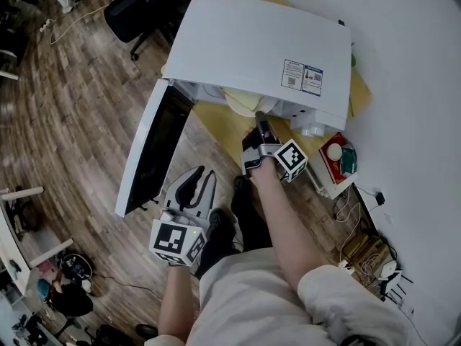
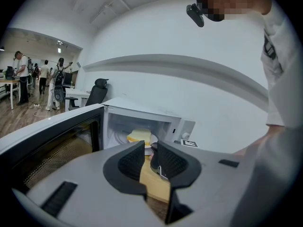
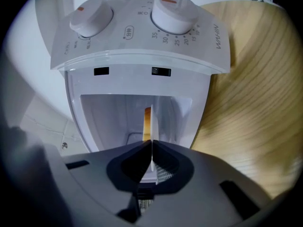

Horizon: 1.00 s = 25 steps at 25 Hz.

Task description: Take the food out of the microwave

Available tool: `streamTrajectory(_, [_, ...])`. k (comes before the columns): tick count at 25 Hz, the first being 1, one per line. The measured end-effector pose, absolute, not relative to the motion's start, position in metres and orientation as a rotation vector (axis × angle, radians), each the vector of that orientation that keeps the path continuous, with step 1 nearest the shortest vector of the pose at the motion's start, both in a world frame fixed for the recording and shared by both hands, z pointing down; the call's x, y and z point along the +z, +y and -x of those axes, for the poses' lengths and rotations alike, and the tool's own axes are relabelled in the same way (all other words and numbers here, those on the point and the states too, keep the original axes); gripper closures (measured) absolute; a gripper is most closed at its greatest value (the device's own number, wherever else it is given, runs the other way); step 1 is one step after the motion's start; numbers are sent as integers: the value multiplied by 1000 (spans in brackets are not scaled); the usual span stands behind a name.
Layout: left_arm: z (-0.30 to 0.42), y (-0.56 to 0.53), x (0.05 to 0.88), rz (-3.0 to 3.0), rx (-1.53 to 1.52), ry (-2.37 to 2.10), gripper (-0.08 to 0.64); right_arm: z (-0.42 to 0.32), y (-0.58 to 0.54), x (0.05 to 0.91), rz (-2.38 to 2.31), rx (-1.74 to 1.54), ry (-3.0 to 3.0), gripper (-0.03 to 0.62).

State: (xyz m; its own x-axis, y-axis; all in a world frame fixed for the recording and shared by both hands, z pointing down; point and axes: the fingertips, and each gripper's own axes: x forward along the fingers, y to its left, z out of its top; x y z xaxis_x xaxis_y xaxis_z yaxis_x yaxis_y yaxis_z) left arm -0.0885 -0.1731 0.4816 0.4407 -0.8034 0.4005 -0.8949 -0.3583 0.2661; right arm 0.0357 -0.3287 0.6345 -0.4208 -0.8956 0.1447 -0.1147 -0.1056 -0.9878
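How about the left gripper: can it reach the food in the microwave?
Probably yes: the door is open and the food lies straight ahead of the left gripper, but the right gripper, shut on the plate, crowds the opening.

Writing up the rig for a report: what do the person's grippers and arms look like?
The left gripper and right gripper are light grey shells with black ribbed pads, each bearing a cube of black-and-white square markers. The right forearm is bare below a pale short sleeve.
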Motion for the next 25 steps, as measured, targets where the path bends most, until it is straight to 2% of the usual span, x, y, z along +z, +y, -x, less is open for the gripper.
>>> streamTrajectory(25, [102, -89, 446, -2407, 265, -1316, 483, -35, -220, 576, 1106, -1511, 1530, 588])
